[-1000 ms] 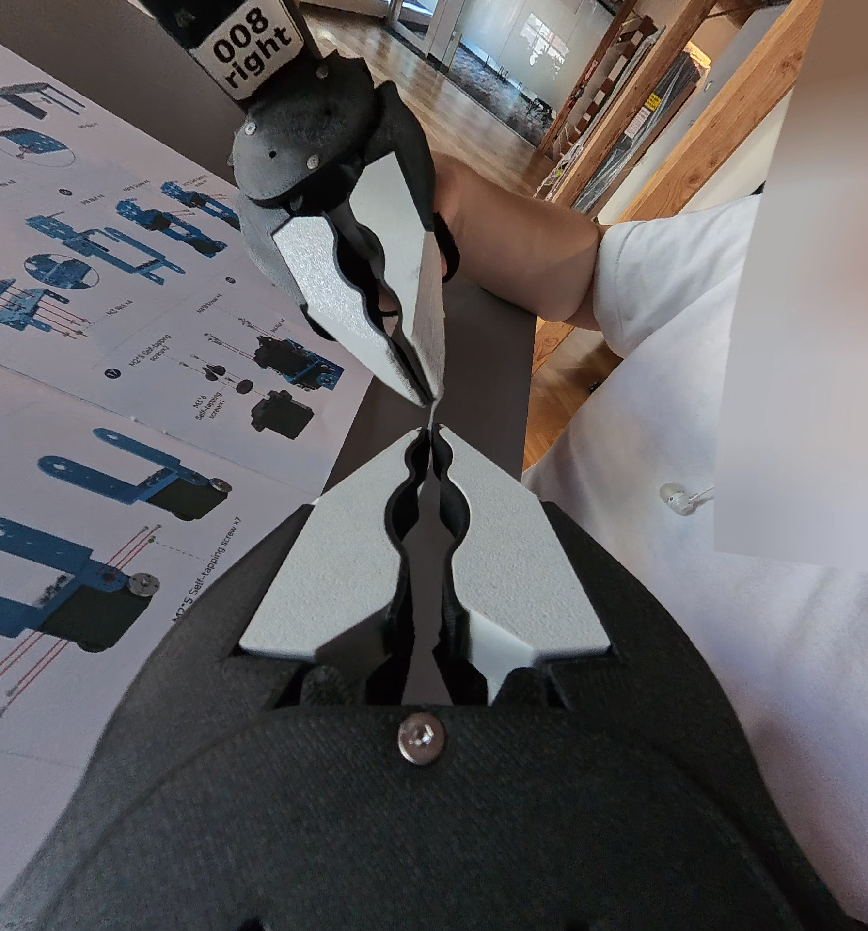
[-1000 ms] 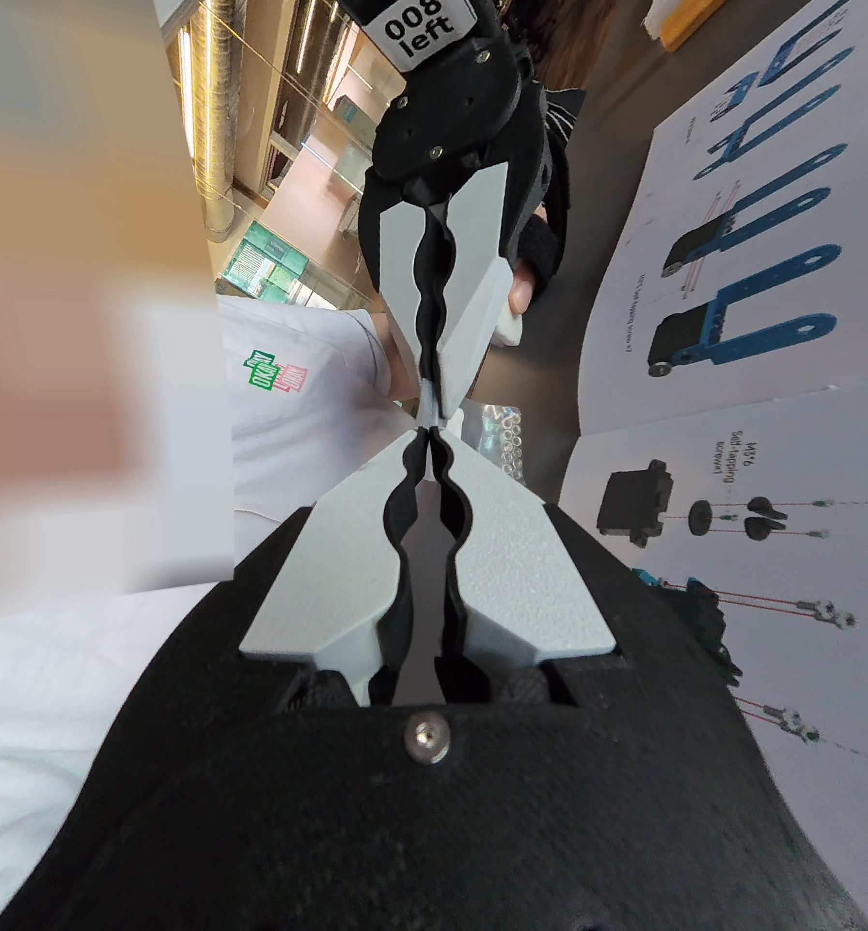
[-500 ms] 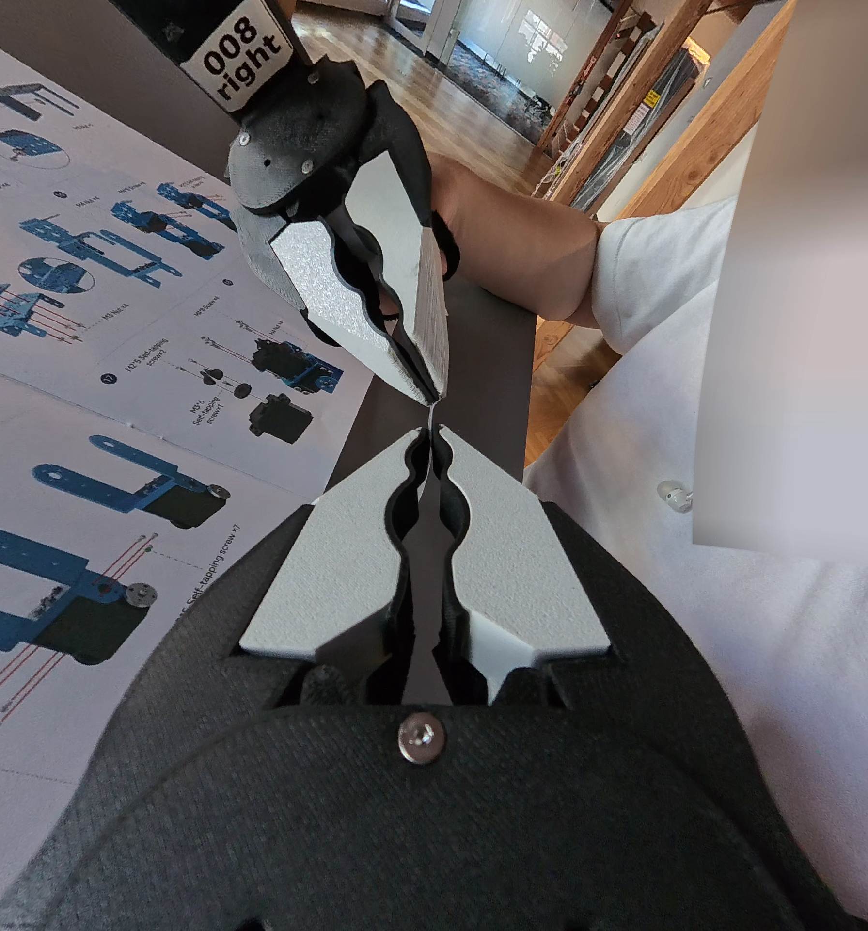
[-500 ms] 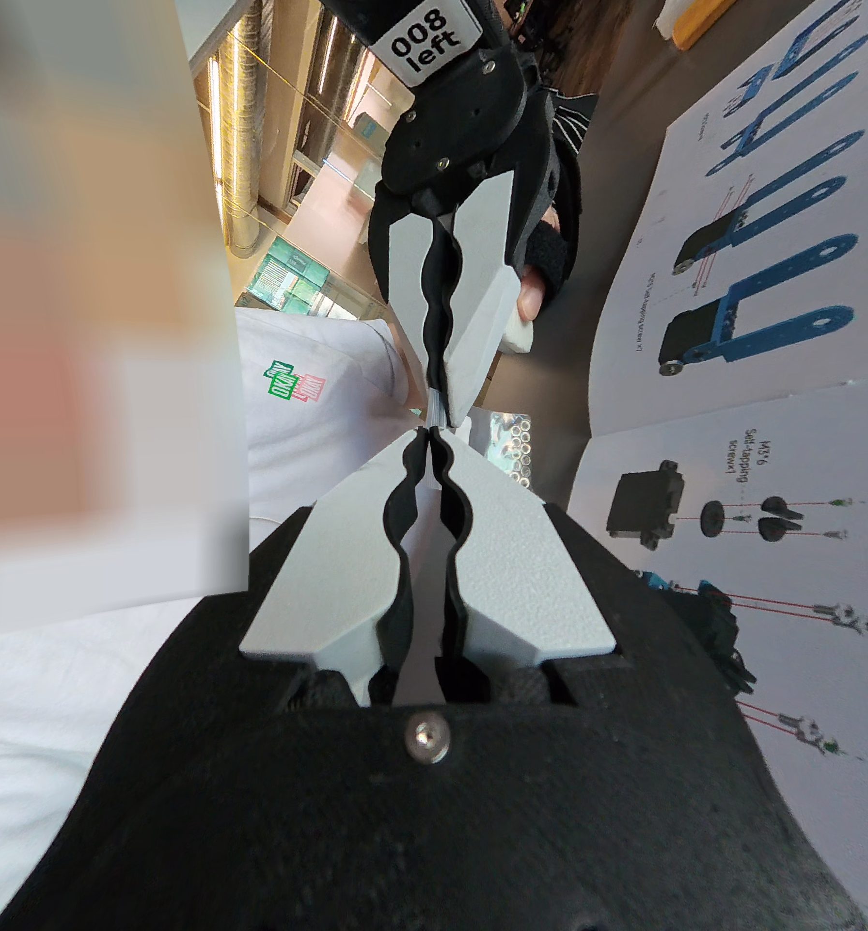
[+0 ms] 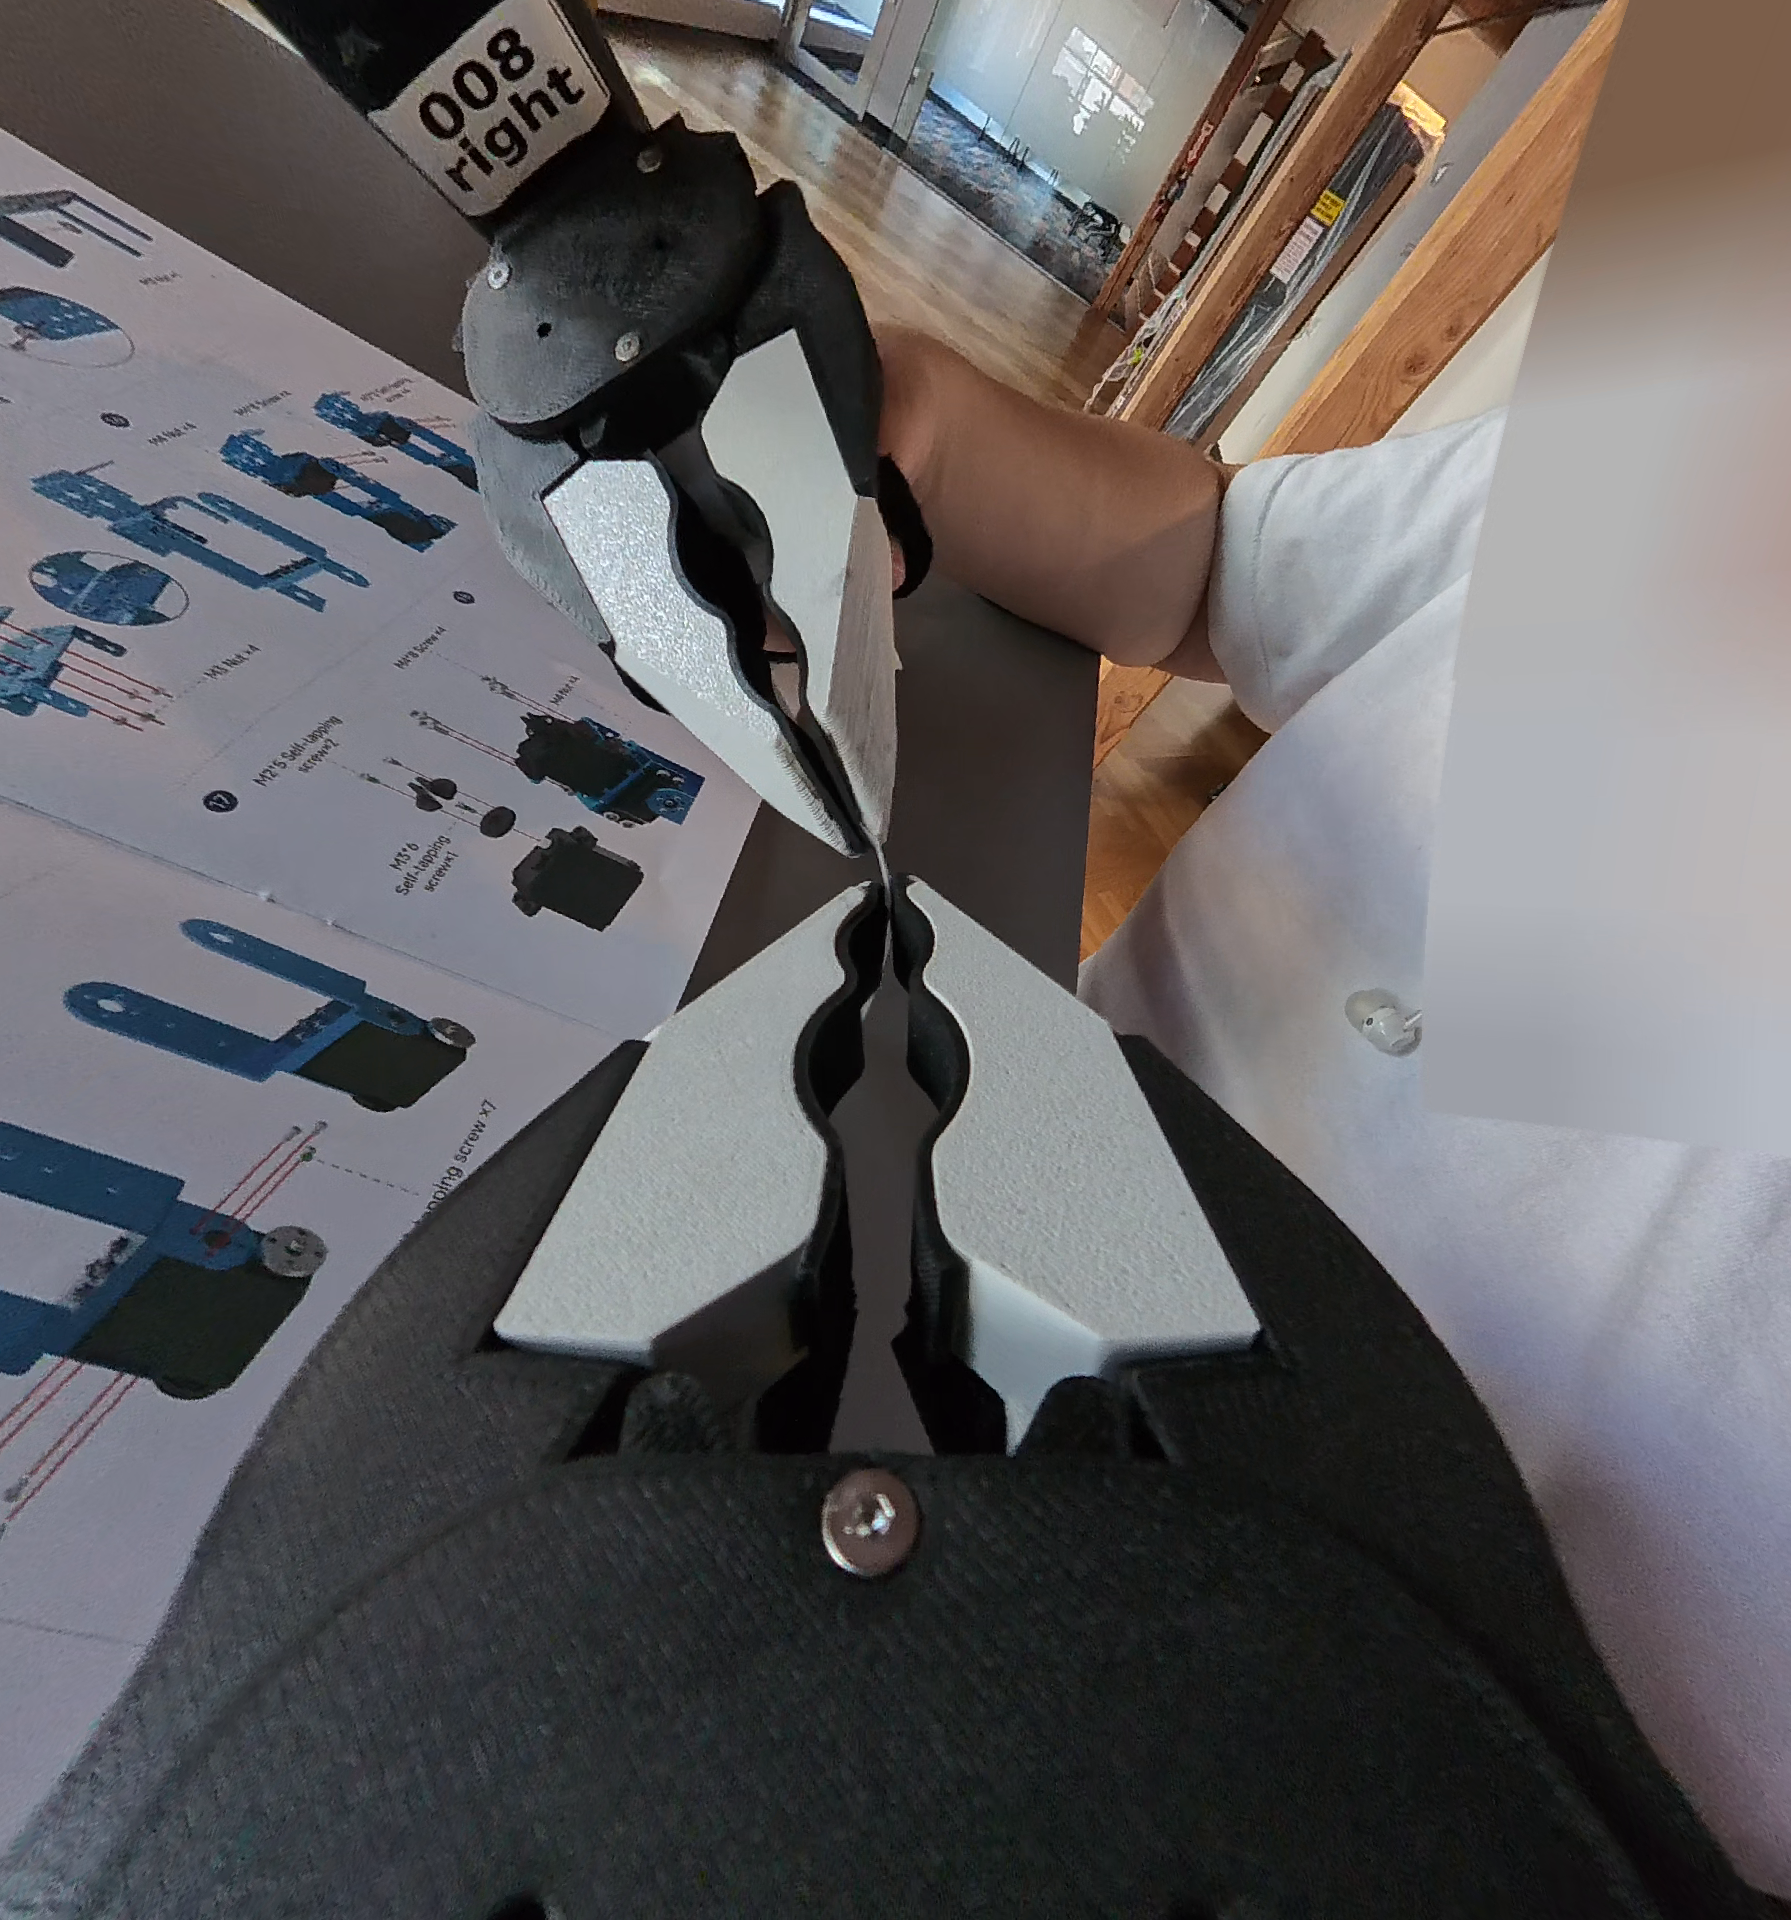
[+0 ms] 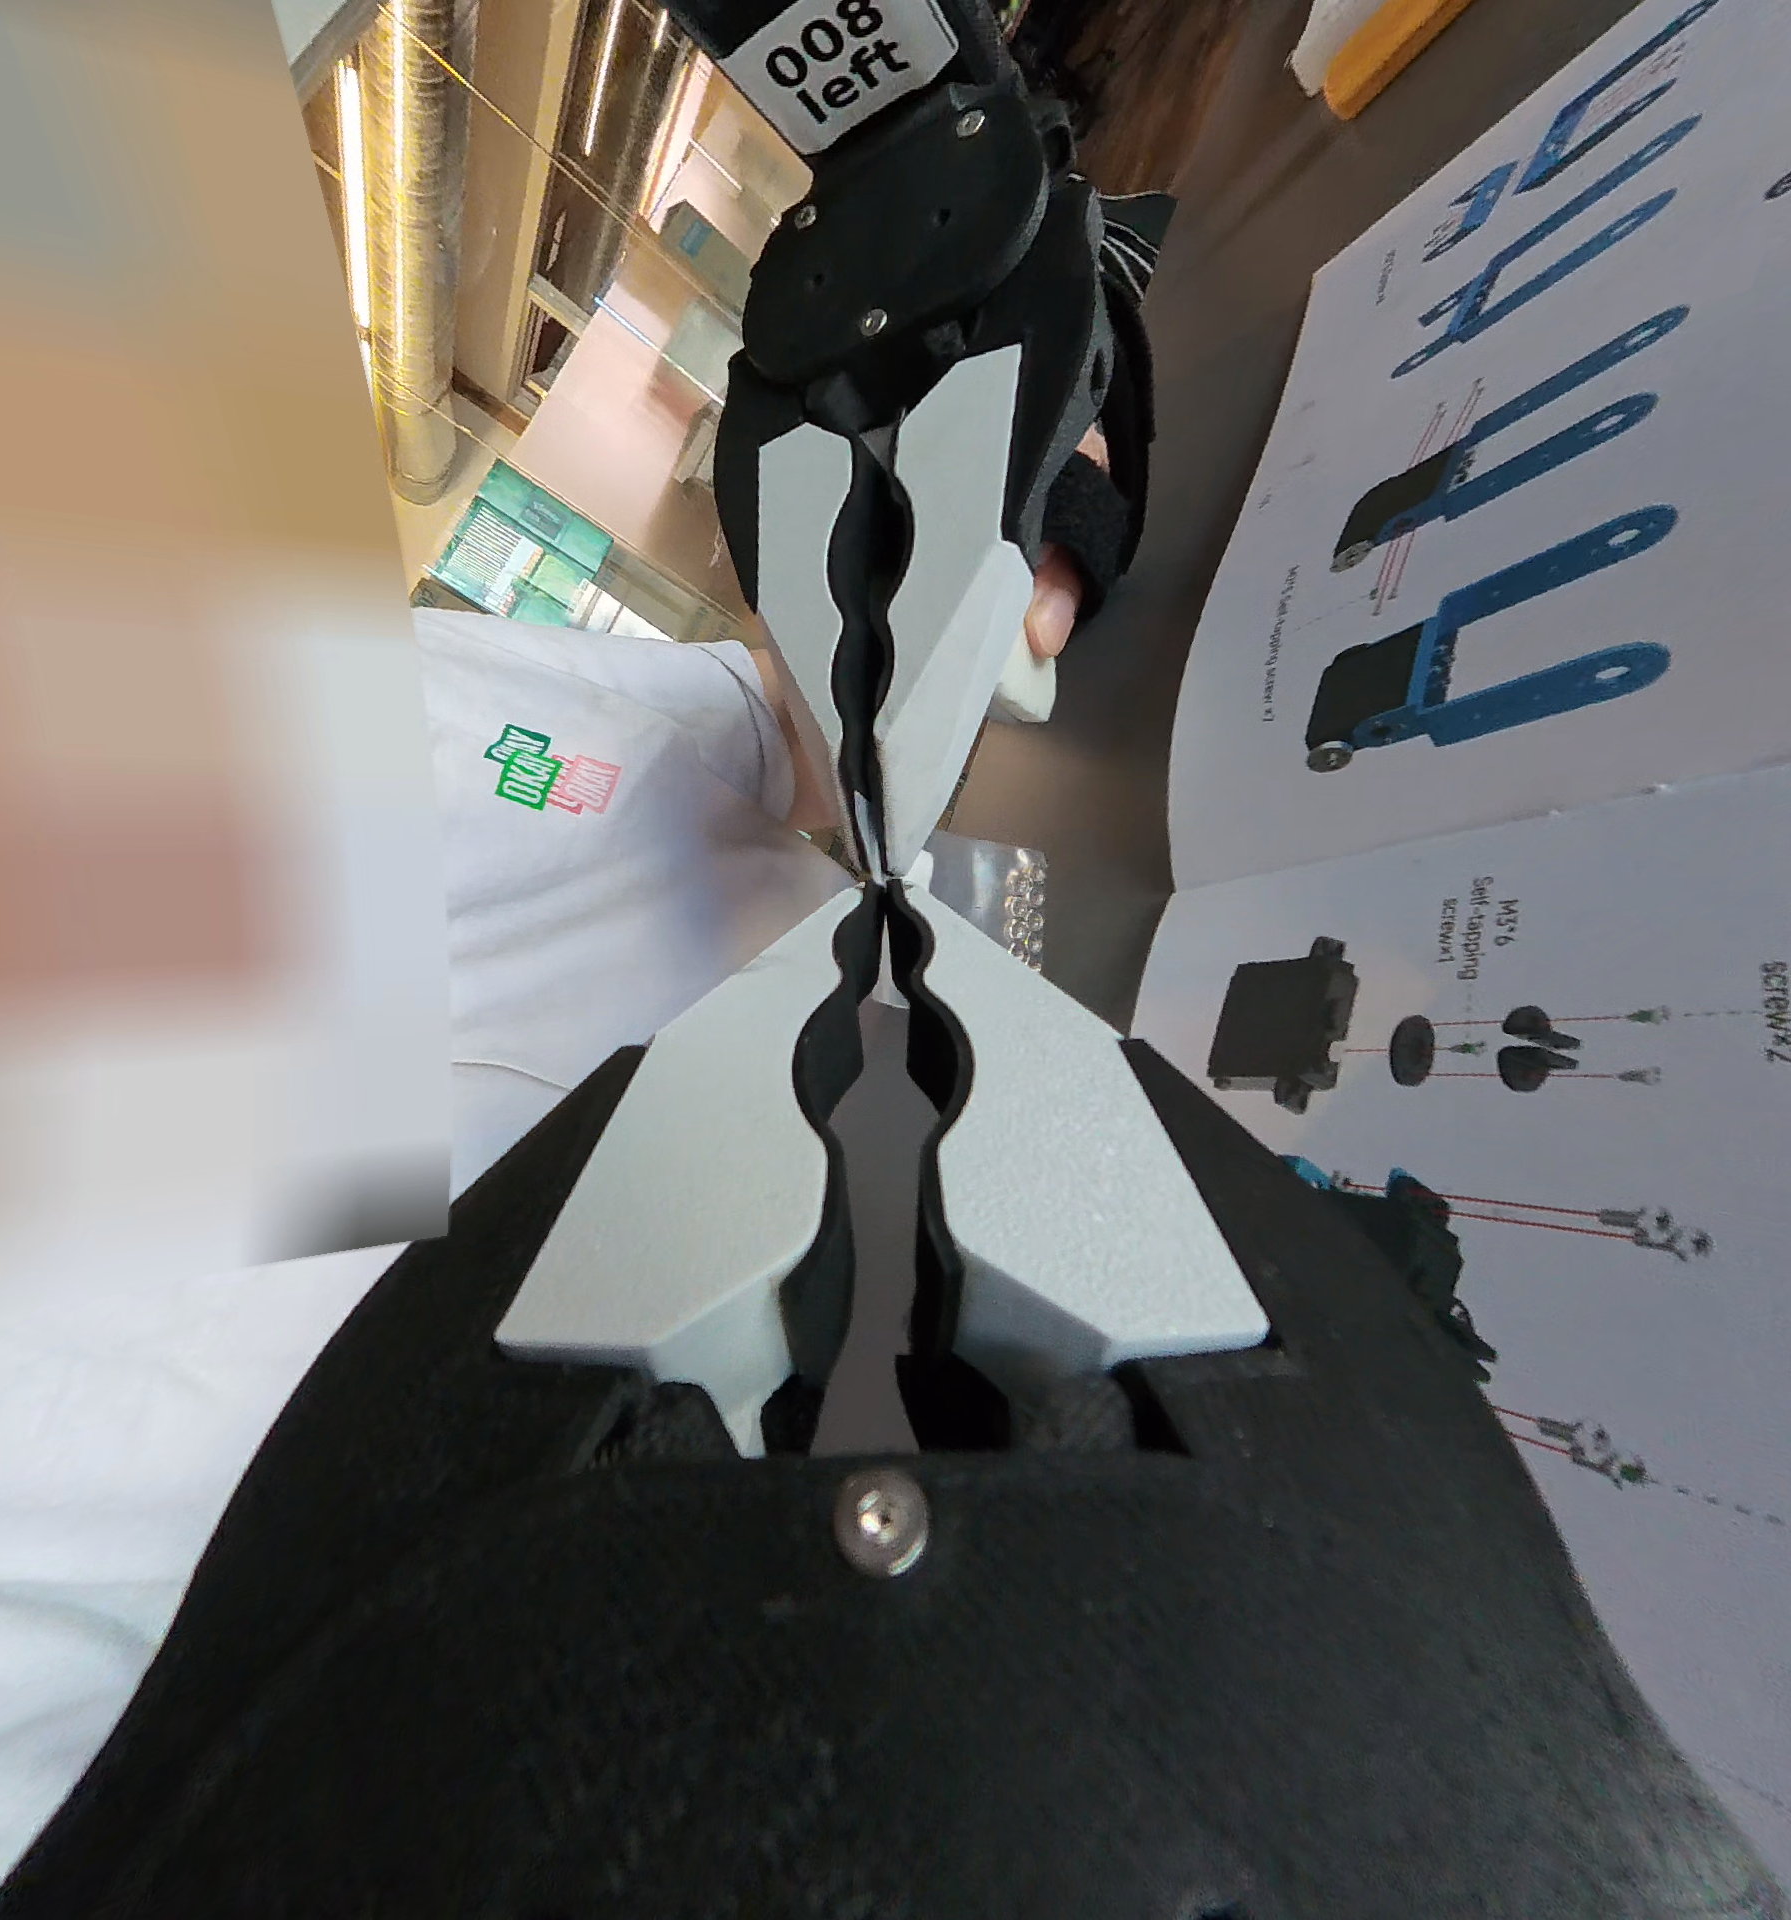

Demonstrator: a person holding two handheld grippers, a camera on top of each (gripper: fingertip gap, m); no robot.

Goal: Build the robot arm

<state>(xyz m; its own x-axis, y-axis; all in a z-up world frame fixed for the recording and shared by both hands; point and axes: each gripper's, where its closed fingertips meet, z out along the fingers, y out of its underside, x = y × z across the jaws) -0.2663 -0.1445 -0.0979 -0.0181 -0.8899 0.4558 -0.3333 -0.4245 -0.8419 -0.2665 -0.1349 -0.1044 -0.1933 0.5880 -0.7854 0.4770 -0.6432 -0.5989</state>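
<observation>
My left gripper [image 5: 883, 896] and right gripper [image 6: 883, 896] are both shut and meet tip to tip above the dark table [image 5: 984, 748]. Between the tips they pinch the edge of a small clear plastic bag [image 6: 1010, 914] with small metal pieces in it. In the left wrist view the bag shows only as a thin sliver [image 5: 883, 869], edge on. The right gripper [image 5: 863, 840] comes in from above in the left wrist view. The left gripper [image 6: 873, 860] comes in from above in the right wrist view. A hand holds each one.
A large printed assembly sheet [image 5: 247, 748] with blue and black part drawings lies on the table and also shows in the right wrist view [image 6: 1556, 914]. A black and blue part [image 6: 1410, 1226] lies on it. A person in a white shirt [image 5: 1317, 914] stands at the table's edge.
Both grippers stay shut and tip to tip. They have shifted slightly together, and a little more of the bag shows behind the tips in the right wrist view.
</observation>
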